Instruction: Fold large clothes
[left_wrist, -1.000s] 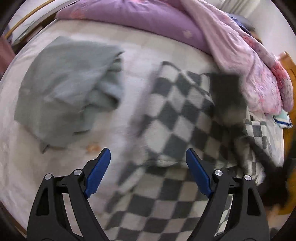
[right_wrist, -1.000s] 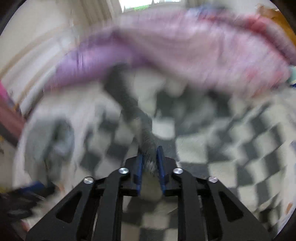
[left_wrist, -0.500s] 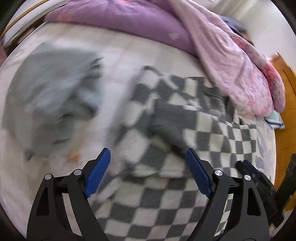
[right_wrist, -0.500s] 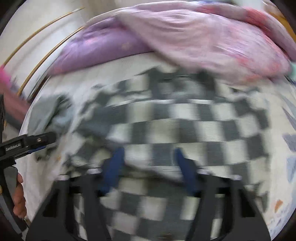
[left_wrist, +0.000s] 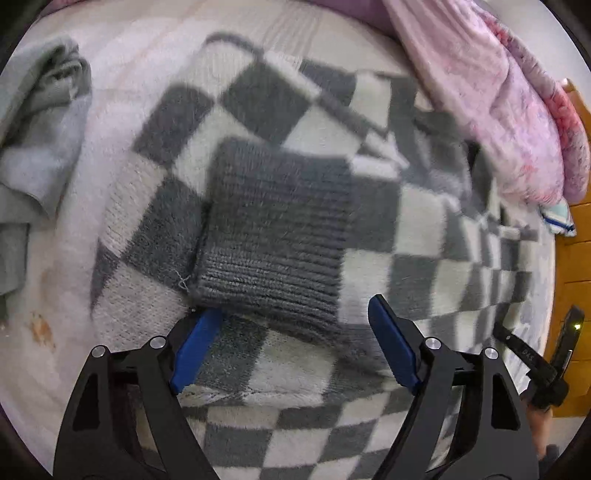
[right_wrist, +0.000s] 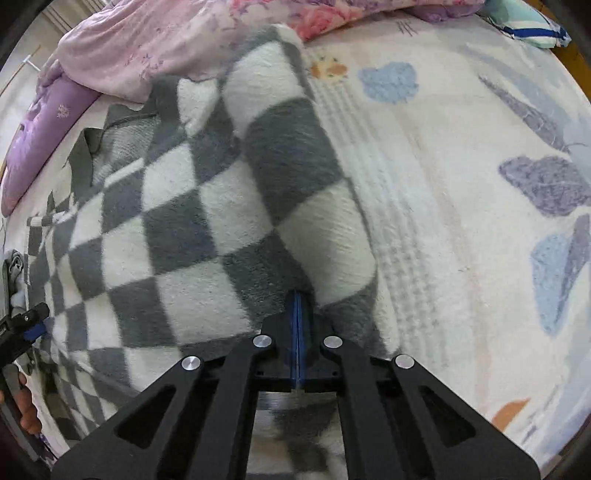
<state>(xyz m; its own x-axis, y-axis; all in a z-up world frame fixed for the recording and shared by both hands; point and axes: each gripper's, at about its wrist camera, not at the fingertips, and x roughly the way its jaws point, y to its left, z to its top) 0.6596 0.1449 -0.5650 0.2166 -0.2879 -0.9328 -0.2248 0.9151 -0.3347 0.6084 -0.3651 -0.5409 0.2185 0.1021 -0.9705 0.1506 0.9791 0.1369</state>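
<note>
A grey-and-white checkered knit sweater (left_wrist: 258, 122) lies spread on the bed, one sleeve folded across it with its ribbed grey cuff (left_wrist: 273, 236) on top. My left gripper (left_wrist: 291, 339) is open just in front of that cuff, jaws wide on either side of it. In the right wrist view the sweater (right_wrist: 159, 229) fills the left half. My right gripper (right_wrist: 298, 314) is shut on the sweater's right side edge, where the fabric bunches between the blue pads.
A grey-green garment (left_wrist: 33, 147) lies crumpled at the left. A pink and purple quilt (left_wrist: 491, 96) is heaped along the far side of the bed. The patterned bedsheet (right_wrist: 461, 184) lies to the right. A wooden cabinet (left_wrist: 576, 258) stands at the right edge.
The right gripper let go of the sleeve, opened, moved right and shut on the sweater's side edge. The left gripper moved forward, closer to the folded cuff, still open.
</note>
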